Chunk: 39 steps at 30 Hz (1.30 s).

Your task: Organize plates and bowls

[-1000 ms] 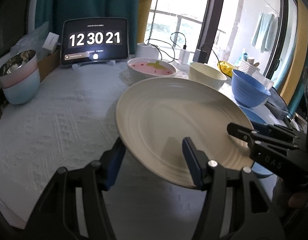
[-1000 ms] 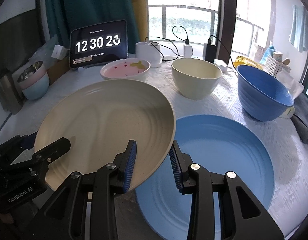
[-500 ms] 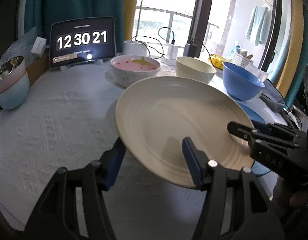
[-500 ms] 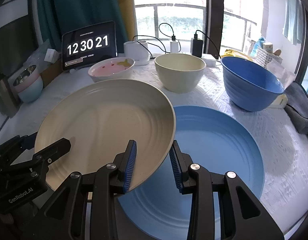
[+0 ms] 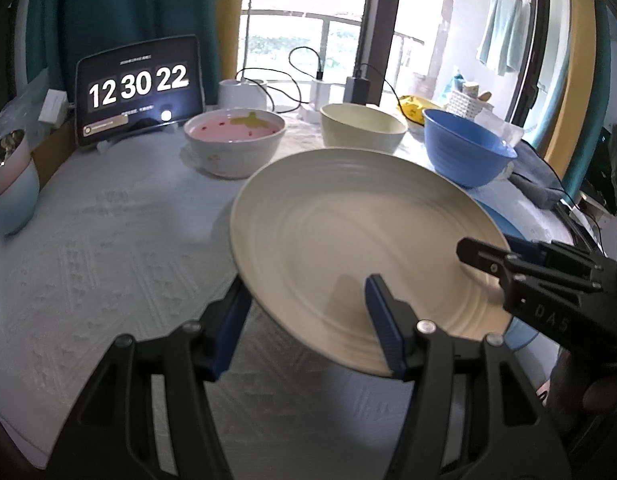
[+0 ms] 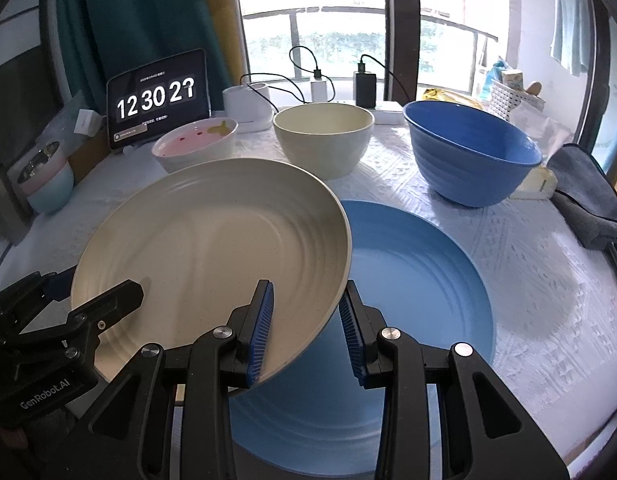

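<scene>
A cream plate (image 6: 212,248) is held tilted above the table (image 5: 88,248), both grippers clamped on its near rim: the left gripper (image 5: 308,320) on its left side, the right gripper (image 6: 304,320) on its right edge, which overhangs a blue plate (image 6: 420,280) lying flat. Open tablecloth lies to the left; three bowls stand behind.

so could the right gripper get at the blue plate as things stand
Probably not. The right gripper has its jaws around the cream plate rim, and that plate hangs over the blue plate's left side; it would have to let go first.
</scene>
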Available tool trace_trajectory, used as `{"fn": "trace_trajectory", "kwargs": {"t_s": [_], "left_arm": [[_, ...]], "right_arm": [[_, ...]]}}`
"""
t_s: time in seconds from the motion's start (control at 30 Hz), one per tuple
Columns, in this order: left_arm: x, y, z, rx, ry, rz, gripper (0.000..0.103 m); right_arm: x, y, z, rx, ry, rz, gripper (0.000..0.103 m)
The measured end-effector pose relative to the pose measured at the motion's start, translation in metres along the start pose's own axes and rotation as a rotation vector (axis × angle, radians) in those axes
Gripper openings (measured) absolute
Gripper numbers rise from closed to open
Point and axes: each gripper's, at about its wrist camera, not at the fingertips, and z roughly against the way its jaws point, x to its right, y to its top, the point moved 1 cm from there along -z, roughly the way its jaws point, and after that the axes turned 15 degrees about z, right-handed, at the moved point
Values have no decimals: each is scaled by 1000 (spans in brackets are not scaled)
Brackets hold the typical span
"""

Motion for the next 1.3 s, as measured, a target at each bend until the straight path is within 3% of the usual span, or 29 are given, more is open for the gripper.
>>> {"fn": "trace_trajectory", "kwargs": {"t_s": [0.8, 1.3], "left_arm": [[61, -15, -13, -65, -66, -118, 60], [71, -21, -21, -105, -68, -139, 61]], "right_arm": [[51, -32, 18, -6, -69, -104, 37], [65, -40, 30, 17, -66, -141, 37]]}}
